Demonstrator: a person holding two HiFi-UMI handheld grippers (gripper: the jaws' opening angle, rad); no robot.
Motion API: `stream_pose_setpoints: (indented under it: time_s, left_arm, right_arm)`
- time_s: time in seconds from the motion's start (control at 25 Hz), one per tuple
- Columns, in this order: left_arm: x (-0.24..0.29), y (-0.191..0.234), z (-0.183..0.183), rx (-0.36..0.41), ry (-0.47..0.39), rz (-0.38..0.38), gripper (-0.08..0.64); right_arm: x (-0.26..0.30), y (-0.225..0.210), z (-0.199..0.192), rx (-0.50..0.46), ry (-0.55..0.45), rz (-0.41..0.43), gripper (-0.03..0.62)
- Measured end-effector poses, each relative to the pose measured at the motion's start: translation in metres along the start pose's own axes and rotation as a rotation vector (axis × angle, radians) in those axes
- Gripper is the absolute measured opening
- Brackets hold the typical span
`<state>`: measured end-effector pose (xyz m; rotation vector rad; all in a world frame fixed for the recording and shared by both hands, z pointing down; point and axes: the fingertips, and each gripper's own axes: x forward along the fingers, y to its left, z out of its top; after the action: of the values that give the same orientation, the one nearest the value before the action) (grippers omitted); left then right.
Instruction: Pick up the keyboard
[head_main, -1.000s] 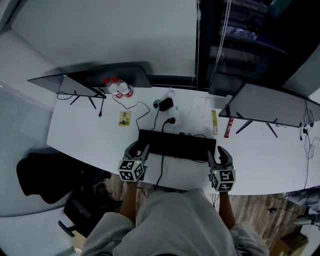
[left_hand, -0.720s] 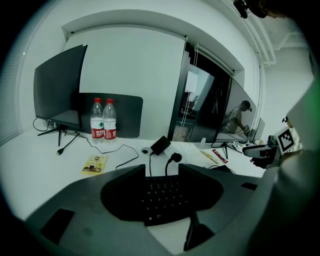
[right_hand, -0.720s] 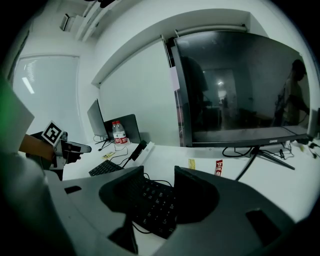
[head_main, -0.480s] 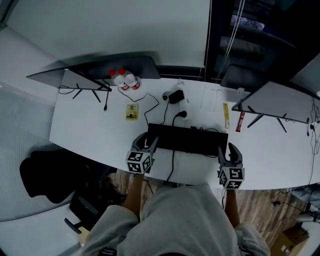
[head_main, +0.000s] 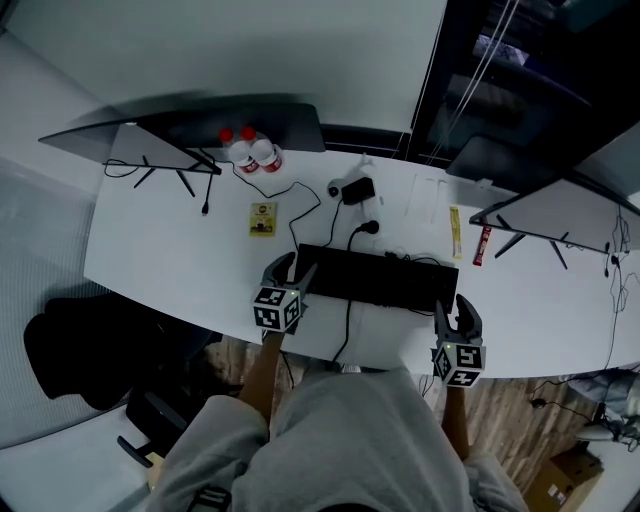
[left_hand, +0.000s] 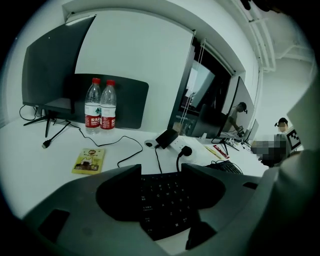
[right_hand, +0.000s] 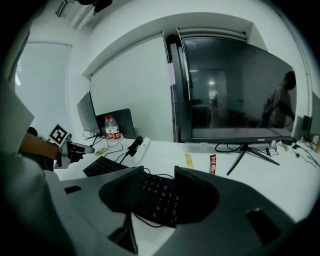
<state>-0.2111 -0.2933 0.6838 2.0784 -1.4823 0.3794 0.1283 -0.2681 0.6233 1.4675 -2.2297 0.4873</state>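
**Keyboard (head_main: 378, 278) lies flat on the table (head_main: 150, 255), not yet lifted**

Head view: the left claw (head_main: 290, 268) has been brought forward to the keyboard's left end, and the right claw (head_main: 457, 308) is kept near its right end.
Left gripper view: the keys are framed between spread jaws and nothing is clamped.
Right gripper view: the jaws are likewise spread.
A two-ended grip is judged to be next.

Dim light; white desk (head_main: 150, 250), white wall (head_main: 250, 50), dark window (head_main: 520, 100), wood floor (head_main: 505, 410).
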Motion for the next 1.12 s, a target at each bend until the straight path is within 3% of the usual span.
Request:
stream_pose_setpoints:
  time_s: [0.72, 1.12]
  left_arm:
    - [0.048, 0.023, -0.031, -0.067, 0.123, -0.028, 0.295]
    - [0.061, 0.024, -0.038, -0.107, 0.144, -0.043, 0.31]
  right_arm:
    - [0.007, -0.006, -0.006, 0.008, 0.039, -0.046, 0.193]
    - [0.012, -0.016, -0.008, 0.015, 0.046, -0.062, 0.195]
